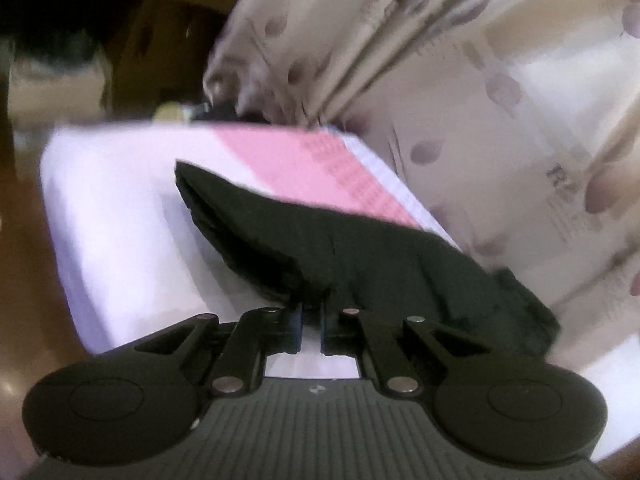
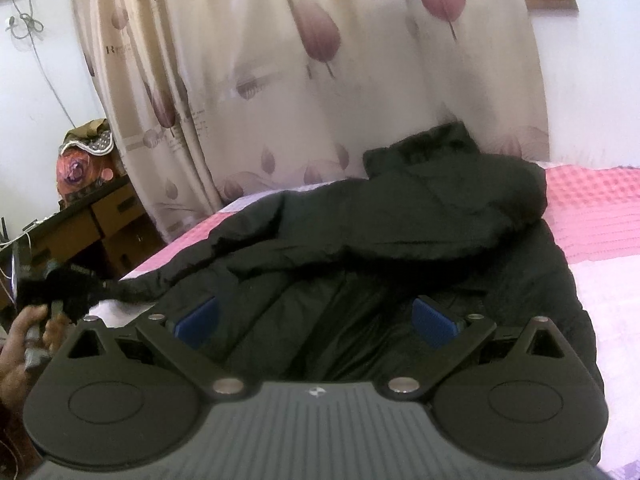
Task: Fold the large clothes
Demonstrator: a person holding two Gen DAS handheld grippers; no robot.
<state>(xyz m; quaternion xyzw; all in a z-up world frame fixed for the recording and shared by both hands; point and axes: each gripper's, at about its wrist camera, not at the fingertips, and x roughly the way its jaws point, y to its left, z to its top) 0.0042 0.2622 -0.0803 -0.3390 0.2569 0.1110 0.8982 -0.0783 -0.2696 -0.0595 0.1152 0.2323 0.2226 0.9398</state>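
Observation:
A large black padded jacket (image 2: 400, 240) lies spread on a bed with a pink and white cover (image 2: 600, 208). Its collar points toward the curtain. One sleeve (image 2: 240, 248) stretches out to the left, over the bed's edge. In the left wrist view my left gripper (image 1: 312, 312) is shut, with the cuff of that black sleeve (image 1: 320, 240) pinched at its tips. The right wrist view shows the same gripper (image 2: 60, 292) at the far left, held in a person's hand (image 2: 24, 344). My right gripper (image 2: 316, 320) hangs open just above the jacket's body, with its blue pads (image 2: 434, 322) wide apart.
A cream curtain (image 2: 280, 80) with purple leaf prints hangs right behind the bed. Wooden drawers (image 2: 108, 220) stand left of the bed, with a patterned bundle (image 2: 84, 160) on top. A cable (image 2: 24, 24) hangs on the white wall. Brown floor (image 1: 24, 240) borders the bed.

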